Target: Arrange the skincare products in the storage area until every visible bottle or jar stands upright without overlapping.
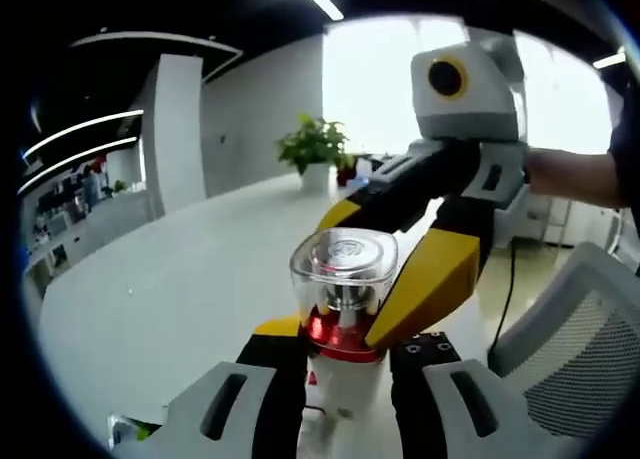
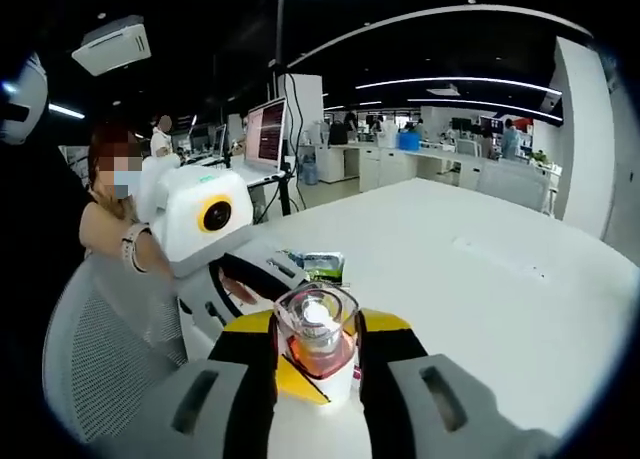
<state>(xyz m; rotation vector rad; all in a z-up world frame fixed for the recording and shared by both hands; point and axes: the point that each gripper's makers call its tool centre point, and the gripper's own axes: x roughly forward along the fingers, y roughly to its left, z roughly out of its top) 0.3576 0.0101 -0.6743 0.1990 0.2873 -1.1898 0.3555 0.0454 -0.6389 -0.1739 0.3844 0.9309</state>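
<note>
A skincare bottle (image 1: 343, 264) with a clear square cap, a red collar and a white body is held up above the white table (image 1: 190, 279). In the left gripper view my left gripper (image 1: 345, 357) rises from the bottom, shut on the bottle's white body. The right gripper (image 1: 385, 254) reaches in from the right with its yellow jaws closed around the clear cap. In the right gripper view the bottle (image 2: 318, 324) sits between my right gripper's (image 2: 318, 347) yellow-tipped jaws, and the left gripper (image 2: 285, 329) comes in from the left under the cap.
A potted plant (image 1: 313, 149) stands at the table's far end. A green-and-white packet (image 2: 322, 266) lies on the table (image 2: 480, 279) behind the bottle. A mesh chair (image 1: 570, 359) is close by, and a person (image 2: 110, 219) sits on it (image 2: 110, 349). Desks and monitors fill the background.
</note>
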